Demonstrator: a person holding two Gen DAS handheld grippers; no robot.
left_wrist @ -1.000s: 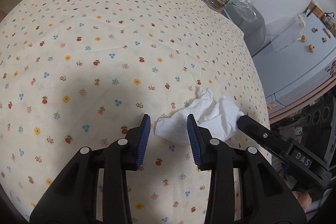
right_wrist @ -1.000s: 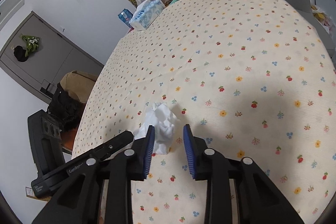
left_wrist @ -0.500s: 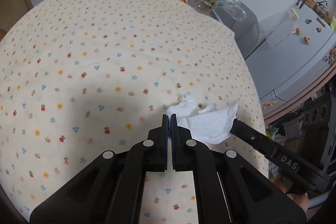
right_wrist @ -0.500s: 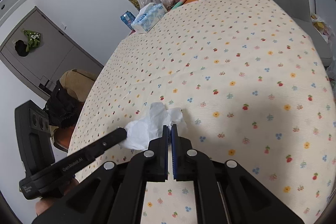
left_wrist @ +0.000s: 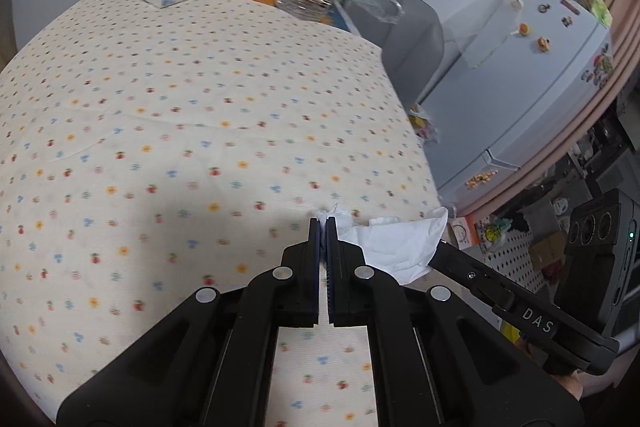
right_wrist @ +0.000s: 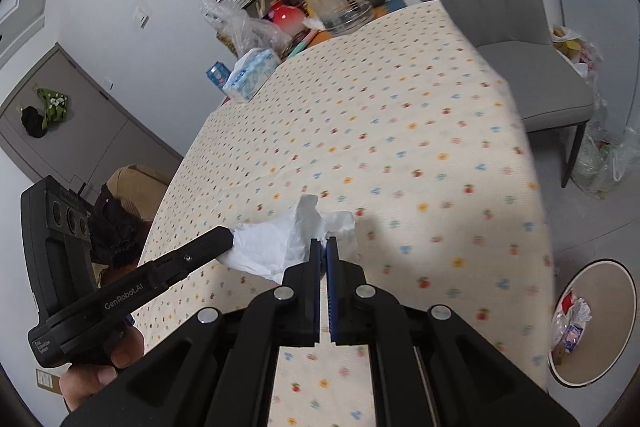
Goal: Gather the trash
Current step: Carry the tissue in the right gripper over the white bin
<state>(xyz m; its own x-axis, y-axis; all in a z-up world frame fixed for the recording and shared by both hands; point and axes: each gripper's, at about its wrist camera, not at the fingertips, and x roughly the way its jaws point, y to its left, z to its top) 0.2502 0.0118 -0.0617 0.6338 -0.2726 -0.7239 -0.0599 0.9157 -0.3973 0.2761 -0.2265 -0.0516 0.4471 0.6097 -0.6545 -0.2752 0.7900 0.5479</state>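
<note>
Both grippers, left gripper (left_wrist: 323,223) and right gripper (right_wrist: 323,243), are now clamping opposite ends of a crumpled tissue (right_wrist: 276,247), having just closed, and are lifting it off the flowered tablecloth (left_wrist: 180,99) toward the bin (right_wrist: 592,323).

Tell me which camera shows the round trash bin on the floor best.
The right wrist view: the trash bin sits at its lower right edge beside the table, its round rim and the wrappers inside visible. The left wrist view does not show it at all.
</note>
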